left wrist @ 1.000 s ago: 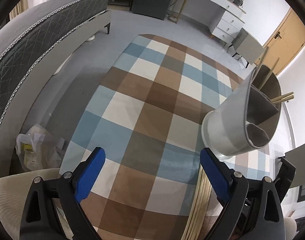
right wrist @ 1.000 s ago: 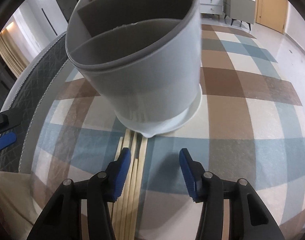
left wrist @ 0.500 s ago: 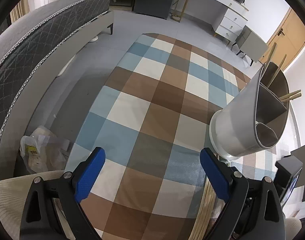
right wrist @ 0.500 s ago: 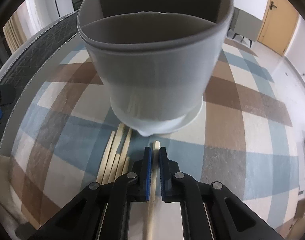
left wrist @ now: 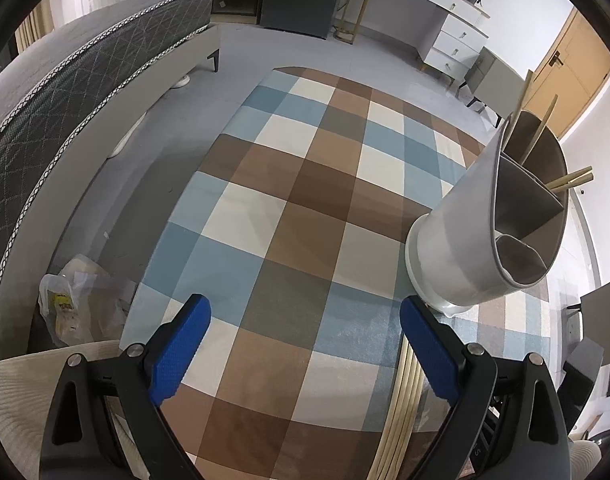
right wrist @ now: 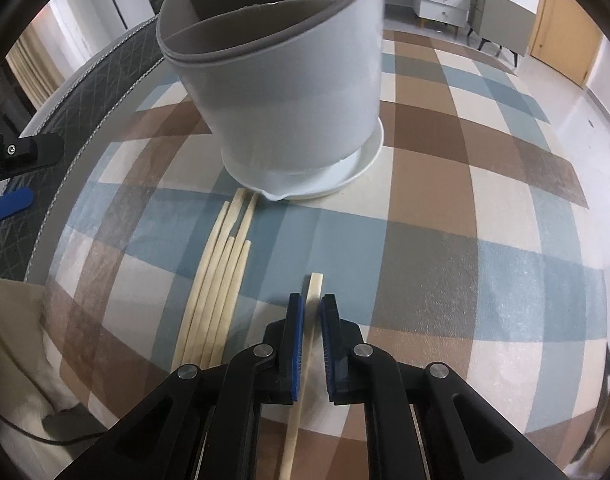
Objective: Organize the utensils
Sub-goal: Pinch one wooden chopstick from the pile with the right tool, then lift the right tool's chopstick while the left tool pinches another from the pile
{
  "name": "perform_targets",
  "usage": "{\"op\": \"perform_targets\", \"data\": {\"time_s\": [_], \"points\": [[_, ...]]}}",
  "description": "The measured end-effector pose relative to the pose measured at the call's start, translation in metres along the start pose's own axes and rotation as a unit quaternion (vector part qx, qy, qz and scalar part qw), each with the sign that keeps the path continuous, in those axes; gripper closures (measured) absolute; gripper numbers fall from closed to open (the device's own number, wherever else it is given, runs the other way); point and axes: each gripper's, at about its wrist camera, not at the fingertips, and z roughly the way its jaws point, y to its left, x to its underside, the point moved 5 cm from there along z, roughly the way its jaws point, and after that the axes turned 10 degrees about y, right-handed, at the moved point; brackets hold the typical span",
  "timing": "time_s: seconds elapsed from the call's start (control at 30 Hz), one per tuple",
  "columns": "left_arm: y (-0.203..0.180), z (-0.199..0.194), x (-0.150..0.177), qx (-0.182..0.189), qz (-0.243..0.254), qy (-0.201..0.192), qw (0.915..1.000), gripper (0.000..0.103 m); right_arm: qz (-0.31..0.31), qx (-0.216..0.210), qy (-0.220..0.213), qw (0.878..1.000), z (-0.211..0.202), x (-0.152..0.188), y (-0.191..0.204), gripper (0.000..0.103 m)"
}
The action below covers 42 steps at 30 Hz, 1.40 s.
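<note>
Chopstick [right wrist: 313, 300] sits clamped in the right tool [right wrist: 312, 312] at lower centre, bare checked tabletop [right wrist: 445, 240] rightward; left tool [left wrist: 305, 344] gapes empty.

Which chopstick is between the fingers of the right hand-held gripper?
The single chopstick apart to the right, clamped in the right hand-held gripper; the other chopsticks lie bundled together on the checked cloth.
</note>
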Motion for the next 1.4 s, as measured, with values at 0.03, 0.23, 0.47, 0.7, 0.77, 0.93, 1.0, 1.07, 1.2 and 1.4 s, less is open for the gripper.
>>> {"op": "perform_targets", "data": {"time_s": [0.03,0.23,0.47,0.7,0.77,0.93,1.0,1.07,1.2,1.4], "points": [[0.001,0.000,0.000,0.000,-0.002,0.001,1.0000,0.010,-0.006,0.007,0.002,1.000,0.001,-0.002,0.002,0.093],[0.005,0.002,-0.001,-0.003,-0.005,0.002,1.0000,0.010,-0.032,0.036,0.006,0.999,0.006,-0.017,0.015,0.094],[-0.006,0.024,0.011,0.005,0.033,0.042,0.9986,0.010,0.042,-0.040,-0.029,0.998,-0.008,-0.025,-0.011,0.097],[-0.047,0.047,0.039,0.007,0.130,0.074,0.9887,0.010,0.168,-0.163,-0.098,0.967,-0.042,-0.033,-0.068,0.097],[-0.052,0.050,0.044,-0.002,0.145,0.077,0.9864,0.010,0.190,-0.192,-0.109,0.957,-0.047,-0.033,-0.080,0.097],[-0.056,0.065,0.051,-0.022,0.151,0.097,0.9836,0.010,0.240,-0.246,-0.144,0.928,-0.062,-0.031,-0.104,0.097],[-0.054,0.071,0.054,-0.036,0.149,0.105,0.9826,0.010,0.248,-0.252,-0.151,0.923,-0.067,-0.029,-0.109,0.097],[-0.054,0.075,0.055,-0.049,0.147,0.112,0.9815,0.010,0.250,-0.254,-0.156,0.921,-0.070,-0.028,-0.112,0.097],[-0.050,0.077,0.053,-0.049,0.133,0.118,0.9829,0.010,0.248,-0.250,-0.162,0.922,-0.077,-0.022,-0.113,0.097],[-0.050,0.078,0.047,-0.050,0.126,0.110,0.9847,0.010,0.237,-0.245,-0.174,0.924,-0.087,-0.019,-0.112,0.097]]}}
